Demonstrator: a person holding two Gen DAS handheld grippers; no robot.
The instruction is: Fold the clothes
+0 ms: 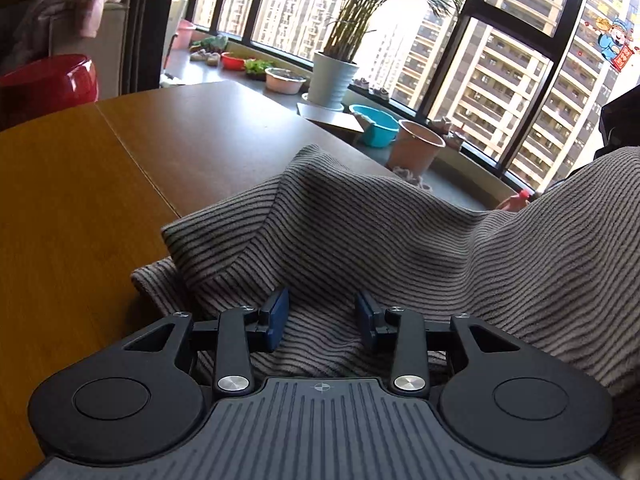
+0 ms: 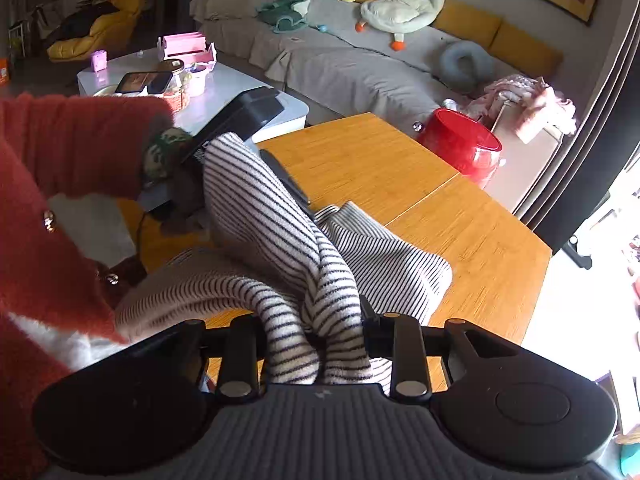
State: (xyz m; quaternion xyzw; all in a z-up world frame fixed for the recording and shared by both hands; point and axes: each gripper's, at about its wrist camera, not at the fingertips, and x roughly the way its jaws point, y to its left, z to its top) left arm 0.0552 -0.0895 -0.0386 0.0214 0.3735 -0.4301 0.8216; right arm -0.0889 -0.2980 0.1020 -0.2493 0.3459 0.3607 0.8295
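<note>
A striped knit garment (image 1: 360, 236) lies bunched on the wooden table (image 1: 80, 208), lifted into a ridge toward the right. My left gripper (image 1: 322, 316) is open, its blue pads (image 1: 278, 316) apart over a flat part of the fabric near its left edge. In the right wrist view the same striped garment (image 2: 280, 240) drapes up between my right gripper's fingers (image 2: 314, 336), which hold a thick fold of it above the table (image 2: 460, 240). The other gripper's black body (image 2: 240, 120) shows beyond the cloth, held by an arm in a red sleeve (image 2: 72, 152).
A red stool (image 2: 460, 144) stands past the table's far edge. A dark flat object (image 2: 284, 178) lies on the table by the cloth. A windowsill with a potted plant (image 1: 332, 76) and basins (image 1: 374, 124) runs behind the table. A sofa (image 2: 360, 60) and a white coffee table (image 2: 240, 92) stand further off.
</note>
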